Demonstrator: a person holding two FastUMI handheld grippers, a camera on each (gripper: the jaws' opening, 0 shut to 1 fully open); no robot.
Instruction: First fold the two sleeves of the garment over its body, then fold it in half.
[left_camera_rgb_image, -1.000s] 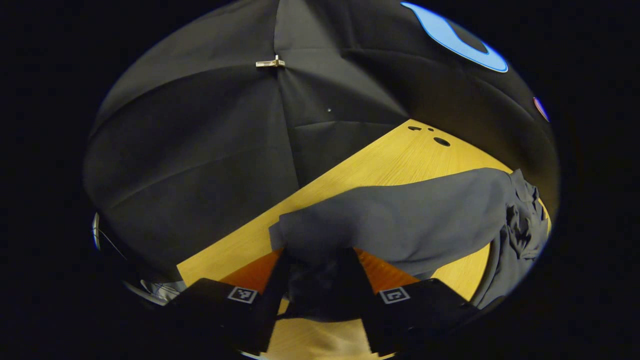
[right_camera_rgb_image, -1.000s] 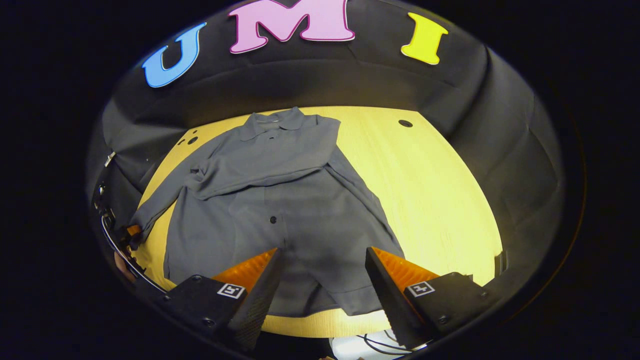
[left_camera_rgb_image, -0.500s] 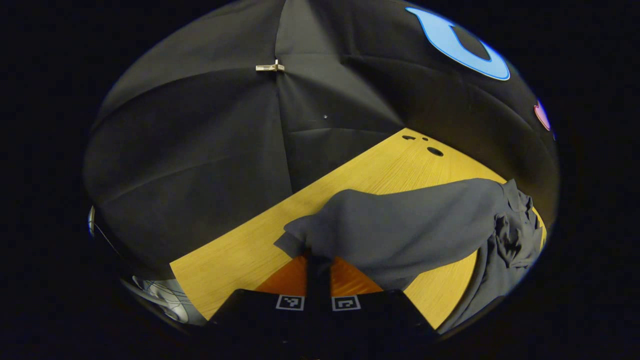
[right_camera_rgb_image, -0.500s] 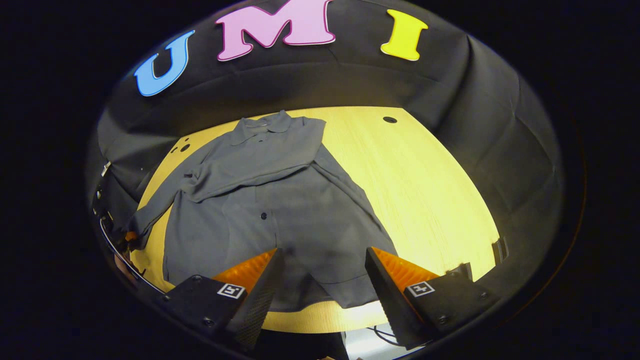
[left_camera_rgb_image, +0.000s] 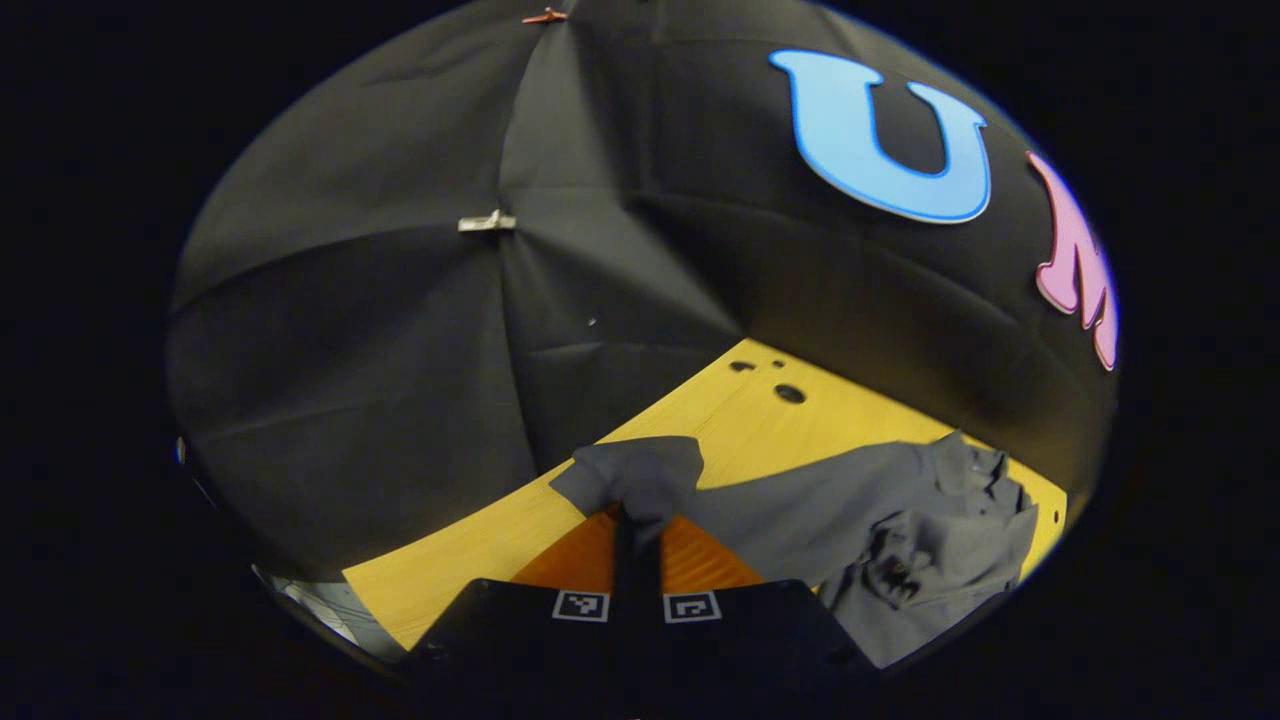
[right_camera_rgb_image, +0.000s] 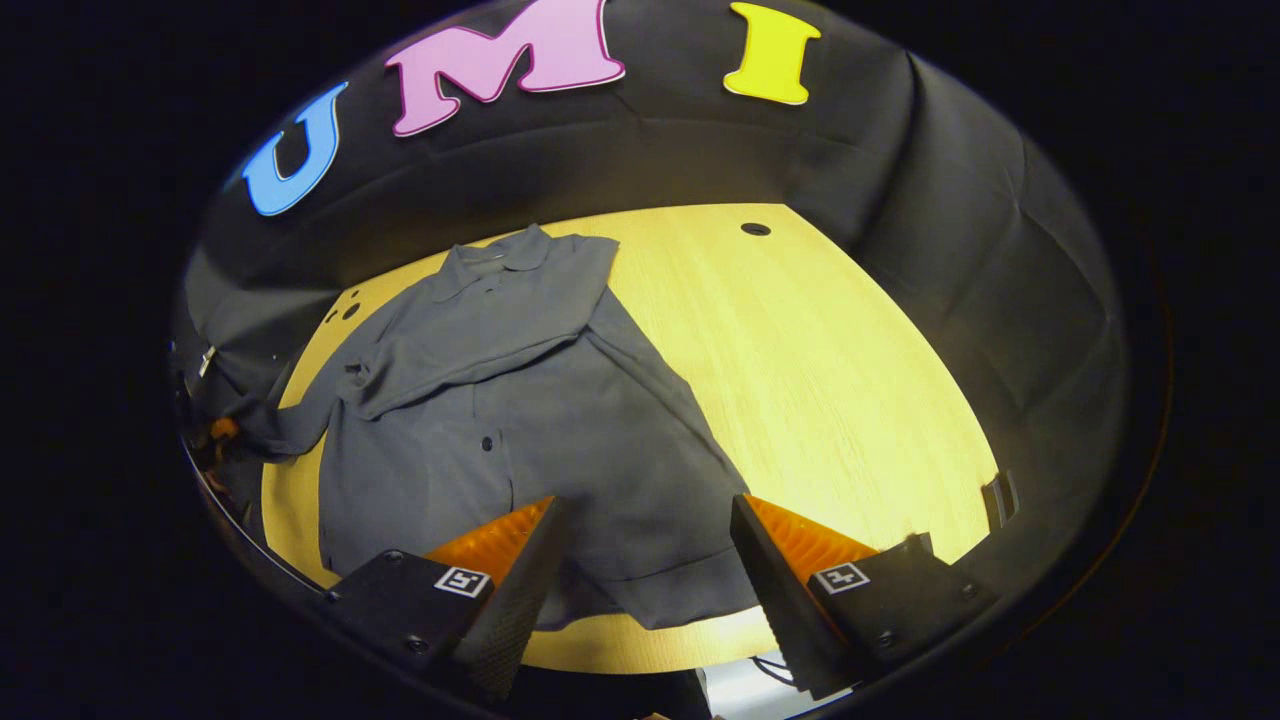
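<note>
- left gripper (left_camera_rgb_image: 637, 520): bottom centre of the left gripper view, jaws closed tight on the cuff end of the sleeve (left_camera_rgb_image: 640, 475); cloth bunches just above the fingertips, lifted off the table (left_camera_rgb_image: 470, 540)
- from that cuff the sleeve runs right and down to the rest of the garment (left_camera_rgb_image: 930, 530), which lies rumpled at the lower right of the left gripper view
- small dark holes (left_camera_rgb_image: 788, 393) in the tabletop, right of centre, near the black cloth wall (left_camera_rgb_image: 380, 330)
- metal clip (left_camera_rgb_image: 487, 222) on the wall seam, upper left of centre
- right gripper (right_camera_rgb_image: 640, 530): bottom centre of the right gripper view, jaws wide apart, nothing between them; it hangs above the hem end of the garment, contact with cloth cannot be told
- garment (right_camera_rgb_image: 530, 400) in the right gripper view: grey buttoned shirt lying on the yellow wooden table (right_camera_rgb_image: 850, 350), left of centre, collar (right_camera_rgb_image: 495, 262) toward the far wall, hem near the bottom edge
- one sleeve (right_camera_rgb_image: 470, 345) lies folded across the chest, from upper right toward the left
- other sleeve (right_camera_rgb_image: 290, 425) stretches out to the left edge of the frame, where the other gripper (right_camera_rgb_image: 222, 430) shows small at its end; details there too small to tell
- right half of the table bare wood, one dark hole (right_camera_rgb_image: 755, 229) near the far edge
</note>
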